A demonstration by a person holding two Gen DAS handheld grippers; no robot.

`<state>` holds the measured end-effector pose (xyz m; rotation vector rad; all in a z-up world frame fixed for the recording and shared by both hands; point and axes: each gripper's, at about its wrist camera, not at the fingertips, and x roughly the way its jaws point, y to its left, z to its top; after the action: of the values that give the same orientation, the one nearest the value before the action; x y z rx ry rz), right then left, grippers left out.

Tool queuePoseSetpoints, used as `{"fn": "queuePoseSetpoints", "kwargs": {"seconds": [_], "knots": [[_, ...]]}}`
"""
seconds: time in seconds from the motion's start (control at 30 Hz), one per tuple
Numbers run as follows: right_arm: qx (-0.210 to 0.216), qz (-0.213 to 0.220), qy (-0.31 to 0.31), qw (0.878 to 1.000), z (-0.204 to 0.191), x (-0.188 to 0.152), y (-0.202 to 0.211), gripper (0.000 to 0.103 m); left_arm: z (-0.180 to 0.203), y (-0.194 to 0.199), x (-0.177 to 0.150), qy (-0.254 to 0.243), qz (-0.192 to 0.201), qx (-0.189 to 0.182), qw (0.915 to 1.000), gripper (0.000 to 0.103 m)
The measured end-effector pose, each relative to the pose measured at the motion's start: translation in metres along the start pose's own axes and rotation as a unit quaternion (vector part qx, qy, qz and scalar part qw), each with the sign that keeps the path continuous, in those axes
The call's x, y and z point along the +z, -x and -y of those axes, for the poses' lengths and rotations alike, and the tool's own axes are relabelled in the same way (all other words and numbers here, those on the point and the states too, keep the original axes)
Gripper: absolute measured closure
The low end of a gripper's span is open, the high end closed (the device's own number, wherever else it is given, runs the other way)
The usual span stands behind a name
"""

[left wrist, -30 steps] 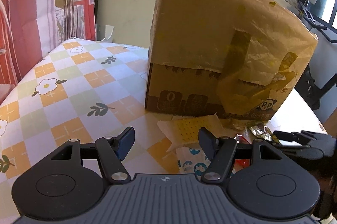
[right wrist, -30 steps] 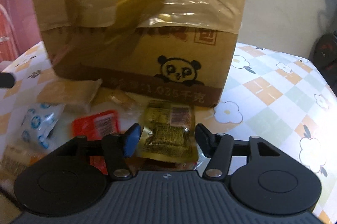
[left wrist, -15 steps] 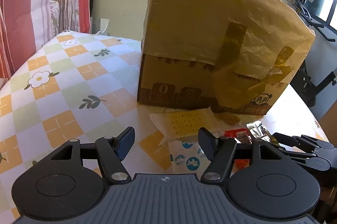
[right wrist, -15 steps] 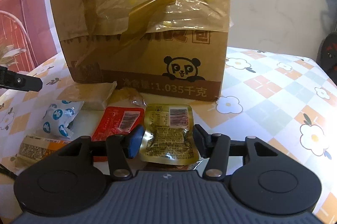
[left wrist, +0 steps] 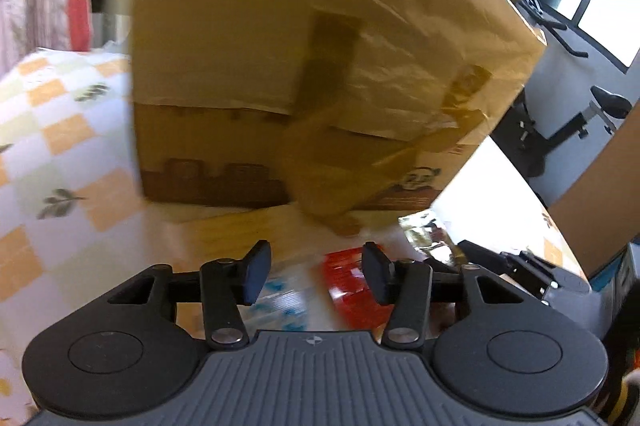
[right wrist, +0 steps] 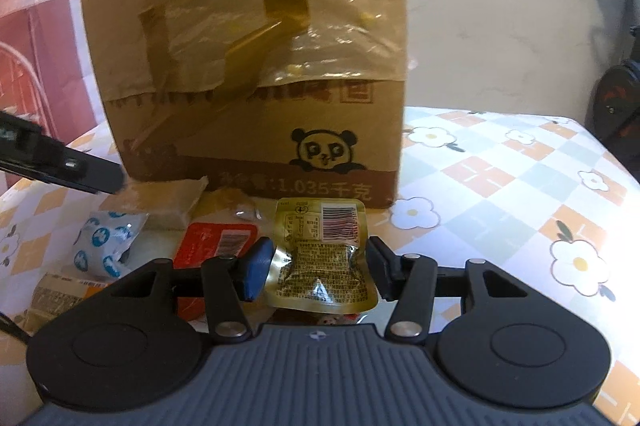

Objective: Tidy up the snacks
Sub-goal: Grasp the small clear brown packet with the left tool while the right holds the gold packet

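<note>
— Where's the gold foil snack packet (right wrist: 322, 258)?
— Pinched between the right gripper (right wrist: 318, 268) pads, before the taped brown cardboard box (right wrist: 256, 86) on the flower-checked tablecloth (right wrist: 500, 182).
— The left gripper (left wrist: 316, 268)?
— Half-open, jaws just narrowing, empty above the red packet (left wrist: 352, 290); windows behind.

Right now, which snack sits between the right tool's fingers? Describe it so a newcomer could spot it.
Find the big panda-printed cardboard box on the flowered tablecloth. Directly before its panda lies a gold foil packet. Unlike the red packet beside it, it shows a barcode label and dense dark print.

One cardboard box (right wrist: 256, 74), six snack packets (right wrist: 320, 250), two grippers (right wrist: 316, 270).
</note>
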<state>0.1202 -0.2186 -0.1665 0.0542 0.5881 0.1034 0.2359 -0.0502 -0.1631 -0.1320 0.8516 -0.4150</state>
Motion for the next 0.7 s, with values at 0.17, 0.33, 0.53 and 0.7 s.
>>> {"fn": "queuePoseSetpoints", "kwargs": {"seconds": [0.17,0.33,0.53,0.7], "knots": [[-0.011,0.013,-0.011,1.0,0.003,0.0,0.005,0.049,0.028,-0.038,0.012,0.001,-0.027,0.007,0.9996,0.067],[-0.011,0.023,-0.026,0.999,0.008,-0.001,0.01,0.049,0.046,-0.064,0.014,0.002,-0.045,0.023,0.9987,0.067],[0.001,0.029,-0.032,0.999,0.014,-0.001,0.013,0.049,0.05,-0.082,0.015,0.019,-0.045,0.058,0.9971,0.067],[0.007,0.033,-0.041,0.999,0.022,-0.003,0.016,0.049,0.047,-0.099,0.017,0.014,-0.047,0.078,0.9957,0.067]]}}
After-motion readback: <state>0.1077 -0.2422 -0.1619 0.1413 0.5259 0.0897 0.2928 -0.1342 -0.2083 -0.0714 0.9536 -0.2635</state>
